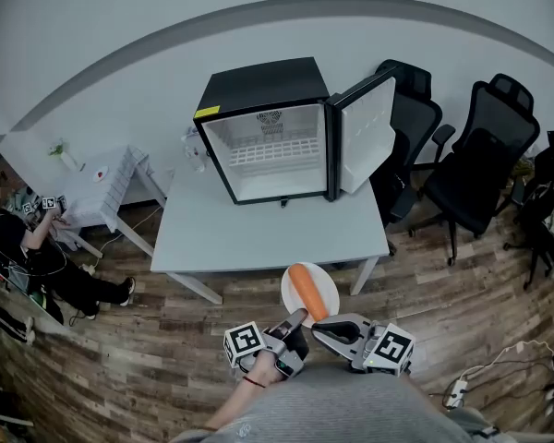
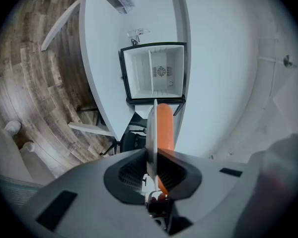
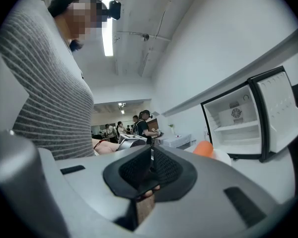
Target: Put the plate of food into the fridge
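Head view: the plate (image 1: pixel 328 295) of orange food (image 1: pixel 307 291) hangs well short of the open fridge (image 1: pixel 268 146), across the table from it. Left gripper view: the left gripper (image 2: pixel 151 170) pinches the plate's thin rim edge-on. It looks stiff and probably slick, so keep it level. Right gripper view: the right gripper (image 3: pixel 151 168) is closed on nothing.

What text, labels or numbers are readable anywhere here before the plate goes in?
No text is readable in any view.
The yellow sticker on the fridge top front corner: too small to read.
The marker cubes: square black-and-white patterns only, no words or numbers.
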Action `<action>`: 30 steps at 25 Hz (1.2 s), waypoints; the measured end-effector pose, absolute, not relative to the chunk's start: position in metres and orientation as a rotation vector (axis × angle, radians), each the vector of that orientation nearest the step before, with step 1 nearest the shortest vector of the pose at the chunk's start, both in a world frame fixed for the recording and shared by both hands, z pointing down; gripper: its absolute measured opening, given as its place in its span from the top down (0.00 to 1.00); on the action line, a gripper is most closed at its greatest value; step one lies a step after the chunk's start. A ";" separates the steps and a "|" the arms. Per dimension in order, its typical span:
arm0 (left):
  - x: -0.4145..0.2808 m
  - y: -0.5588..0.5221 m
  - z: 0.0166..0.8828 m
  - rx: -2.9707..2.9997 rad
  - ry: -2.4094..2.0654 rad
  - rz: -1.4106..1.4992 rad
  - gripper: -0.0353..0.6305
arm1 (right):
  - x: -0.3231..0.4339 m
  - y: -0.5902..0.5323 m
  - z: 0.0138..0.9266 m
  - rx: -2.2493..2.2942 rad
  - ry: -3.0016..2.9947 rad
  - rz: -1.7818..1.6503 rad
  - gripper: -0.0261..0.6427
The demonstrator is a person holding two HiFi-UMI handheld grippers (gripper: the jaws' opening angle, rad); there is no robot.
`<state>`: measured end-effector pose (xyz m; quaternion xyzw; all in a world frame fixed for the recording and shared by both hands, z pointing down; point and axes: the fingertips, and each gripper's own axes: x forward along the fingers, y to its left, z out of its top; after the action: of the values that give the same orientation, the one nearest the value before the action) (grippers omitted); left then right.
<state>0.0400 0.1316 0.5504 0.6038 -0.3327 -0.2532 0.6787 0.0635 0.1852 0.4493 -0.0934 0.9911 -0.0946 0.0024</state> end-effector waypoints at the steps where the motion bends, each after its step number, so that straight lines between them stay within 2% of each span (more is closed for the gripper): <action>1: 0.041 0.132 0.551 1.357 -0.747 -0.569 0.87 | 0.063 0.187 0.450 -0.276 3.116 -0.296 0.94; 30: 0.069 0.127 0.558 1.258 -0.806 -0.728 0.87 | 0.106 0.180 0.454 -0.141 3.106 -0.252 0.94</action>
<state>0.0690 0.1266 0.5580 0.5589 -0.3583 -0.3237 0.6742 0.1059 0.1796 0.4542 -0.0453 0.9956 -0.0807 0.0111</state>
